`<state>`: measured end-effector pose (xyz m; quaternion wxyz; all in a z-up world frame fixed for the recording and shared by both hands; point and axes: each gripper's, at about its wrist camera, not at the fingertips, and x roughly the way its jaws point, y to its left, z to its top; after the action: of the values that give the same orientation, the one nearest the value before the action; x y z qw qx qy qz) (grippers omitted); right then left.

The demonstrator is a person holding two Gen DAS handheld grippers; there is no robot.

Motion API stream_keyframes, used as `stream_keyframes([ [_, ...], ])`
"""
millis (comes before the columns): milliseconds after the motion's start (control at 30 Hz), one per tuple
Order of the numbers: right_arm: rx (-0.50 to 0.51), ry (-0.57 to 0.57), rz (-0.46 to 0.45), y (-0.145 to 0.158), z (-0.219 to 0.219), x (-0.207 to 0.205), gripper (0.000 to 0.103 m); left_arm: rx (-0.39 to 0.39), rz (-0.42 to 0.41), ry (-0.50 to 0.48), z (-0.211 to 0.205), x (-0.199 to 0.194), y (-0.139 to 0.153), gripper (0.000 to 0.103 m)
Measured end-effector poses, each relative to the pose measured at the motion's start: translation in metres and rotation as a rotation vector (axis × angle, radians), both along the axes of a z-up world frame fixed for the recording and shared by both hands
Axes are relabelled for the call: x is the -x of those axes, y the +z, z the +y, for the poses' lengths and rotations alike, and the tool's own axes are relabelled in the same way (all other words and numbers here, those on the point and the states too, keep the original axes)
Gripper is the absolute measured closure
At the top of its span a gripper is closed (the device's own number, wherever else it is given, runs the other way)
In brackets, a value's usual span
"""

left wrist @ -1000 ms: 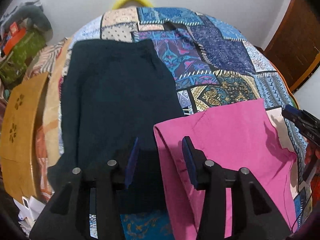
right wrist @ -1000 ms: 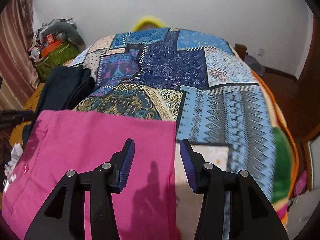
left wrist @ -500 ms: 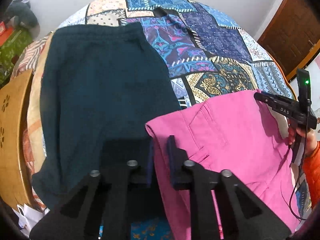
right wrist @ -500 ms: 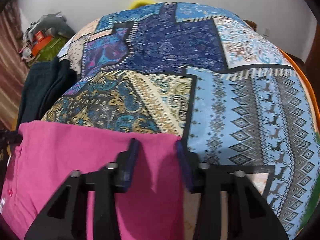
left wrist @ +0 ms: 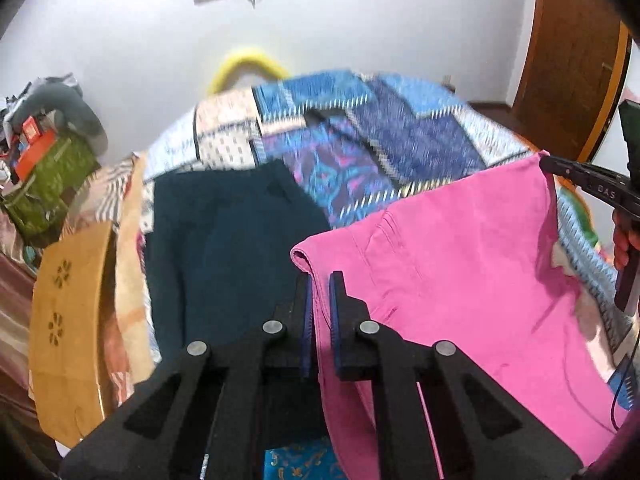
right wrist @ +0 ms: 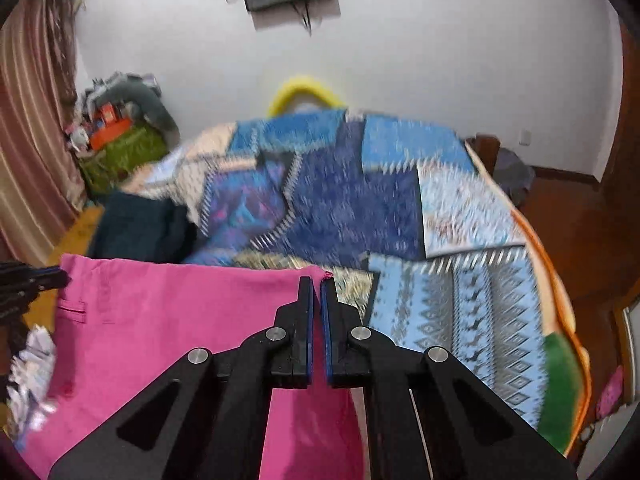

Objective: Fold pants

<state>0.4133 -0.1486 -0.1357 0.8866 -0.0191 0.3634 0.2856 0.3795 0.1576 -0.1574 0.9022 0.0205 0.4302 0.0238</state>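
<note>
Both grippers are clamped on the top edge of the pink pants (left wrist: 460,264), one at each corner. The left gripper (left wrist: 319,280) has its fingers together on the near-left corner, just beside the dark green garment (left wrist: 224,248) lying flat on the patchwork bedspread (left wrist: 400,140). The right gripper (right wrist: 316,284) pinches the opposite corner, fingers almost touching with only fabric between them. Holding both corners keeps the edge taut and raised above the bed, likely so the lifted part can be carried over in one straight fold rather than bunching.
</note>
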Motion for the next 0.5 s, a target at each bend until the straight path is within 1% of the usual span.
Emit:
stream_keyframes([
  [100,-0.022,0.002,-0.041,0.026,-0.007,0.014,0.100,0.008,-0.034,-0.003,-0.002,0.011,0.020,0.096],
  [200,-0.020,0.010,-0.062,0.038,-0.013,0.028,0.100,0.009,-0.050,-0.008,-0.008,0.026,0.031,0.097],
  [333,-0.008,0.026,-0.071,0.042,-0.025,0.055,0.100,0.011,-0.063,-0.027,-0.020,0.049,0.039,0.098],
  [433,-0.004,0.030,-0.068,0.040,-0.035,0.069,0.100,-0.003,-0.066,-0.043,-0.032,0.071,0.043,0.099],
  [500,-0.003,0.031,-0.061,0.038,-0.040,0.077,0.100,0.004,-0.062,-0.054,-0.039,0.086,0.044,0.100],
])
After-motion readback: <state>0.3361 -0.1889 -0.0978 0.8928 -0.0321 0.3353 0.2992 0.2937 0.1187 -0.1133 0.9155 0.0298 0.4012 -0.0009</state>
